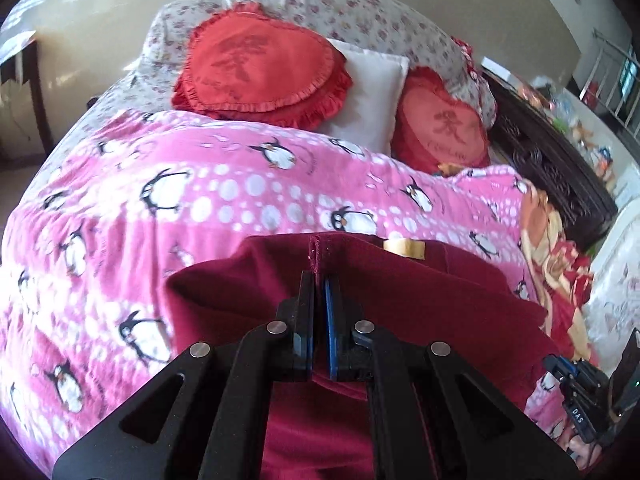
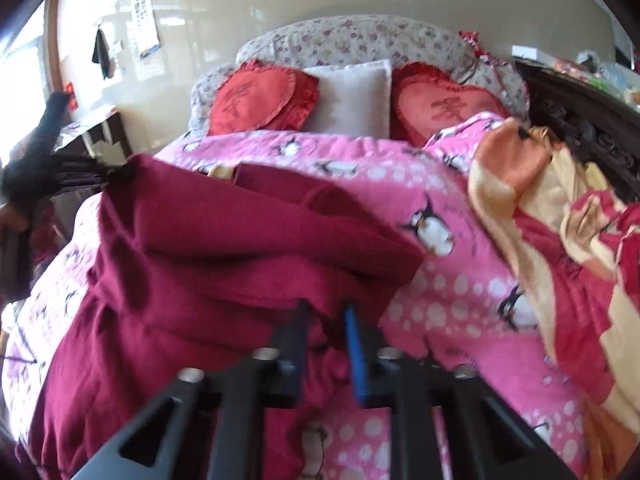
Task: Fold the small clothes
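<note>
Garment (image 1: 400, 304): maroon, small, lies on the pink penguin blanket (image 1: 200, 200), partly bunched, long axis roughly across the bed from one claw to the other.

Left gripper (image 1: 319, 280): jaws together, clamped on a raised seam edge of the garment; cloth stands up between the pads (image 1: 330, 320) and runs away ahead and to the right of them. A tan label (image 1: 404, 249) shows near the far edge.

Right gripper (image 2: 326, 316): fingers sit at the near right hem of the garment (image 2: 240, 240). That view is blurred, and a gap seems to show between the fingertips, but I'd take it as pinched on a bunch of hem cloth.

Further right: orange-and-red blanket (image 2: 560, 220), clear of the garment. Red heart cushions (image 2: 260, 100) at the headboard, well apart.

Judgement: each claw has one end, cloth spans between them. Fold axis is crosswise; the next move should carry both held edges the same way, toward the far edge with the label.
</note>
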A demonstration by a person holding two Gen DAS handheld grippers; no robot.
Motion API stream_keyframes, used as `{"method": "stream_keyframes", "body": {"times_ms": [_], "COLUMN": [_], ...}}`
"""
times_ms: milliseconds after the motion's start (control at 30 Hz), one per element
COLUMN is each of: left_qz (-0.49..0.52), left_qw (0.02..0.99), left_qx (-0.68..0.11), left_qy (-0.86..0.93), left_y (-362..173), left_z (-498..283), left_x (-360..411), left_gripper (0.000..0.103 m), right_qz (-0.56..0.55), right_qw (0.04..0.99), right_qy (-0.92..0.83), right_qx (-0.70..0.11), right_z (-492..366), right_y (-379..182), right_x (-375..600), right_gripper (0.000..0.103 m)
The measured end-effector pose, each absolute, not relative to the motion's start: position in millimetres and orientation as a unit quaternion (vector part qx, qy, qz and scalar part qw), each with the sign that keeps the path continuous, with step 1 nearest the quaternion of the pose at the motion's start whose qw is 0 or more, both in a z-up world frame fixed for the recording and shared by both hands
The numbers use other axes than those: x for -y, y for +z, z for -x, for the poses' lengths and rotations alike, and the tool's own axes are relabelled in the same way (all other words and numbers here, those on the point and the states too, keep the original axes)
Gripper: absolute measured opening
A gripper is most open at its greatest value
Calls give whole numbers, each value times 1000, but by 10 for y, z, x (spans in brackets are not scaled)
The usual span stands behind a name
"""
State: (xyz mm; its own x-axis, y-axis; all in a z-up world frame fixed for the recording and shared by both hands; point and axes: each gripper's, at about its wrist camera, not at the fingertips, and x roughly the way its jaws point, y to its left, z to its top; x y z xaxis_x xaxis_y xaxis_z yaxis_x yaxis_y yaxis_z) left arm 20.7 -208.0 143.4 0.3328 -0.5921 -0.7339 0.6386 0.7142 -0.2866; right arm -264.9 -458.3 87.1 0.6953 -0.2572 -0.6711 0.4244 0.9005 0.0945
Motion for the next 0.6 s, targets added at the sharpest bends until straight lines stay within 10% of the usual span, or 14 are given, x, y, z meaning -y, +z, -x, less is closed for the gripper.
{"method": "stream_keyframes", "body": {"times_ms": [400,533,600], "left_qz": [-2,-6,-24], "left_qw": [798,806,824], "left_qx": [-509,-488,-463], "left_qy": [-323,-335,-326], "left_y": [731,931,1024], "left_z": [-141,-104,-63], "left_x": [1657,1585,1594], "left_gripper": [4,4,4], "right_qz": [-125,-140,-151], "right_qw": [873,891,910], "right_qy": [-120,-129,-136], "right_qx": [-455,-413,-362], "right_z": [2787,2973,3004], "right_y": [596,889,1116], "right_x": [4532,4572,4602], "right_gripper": [8,45,46]}}
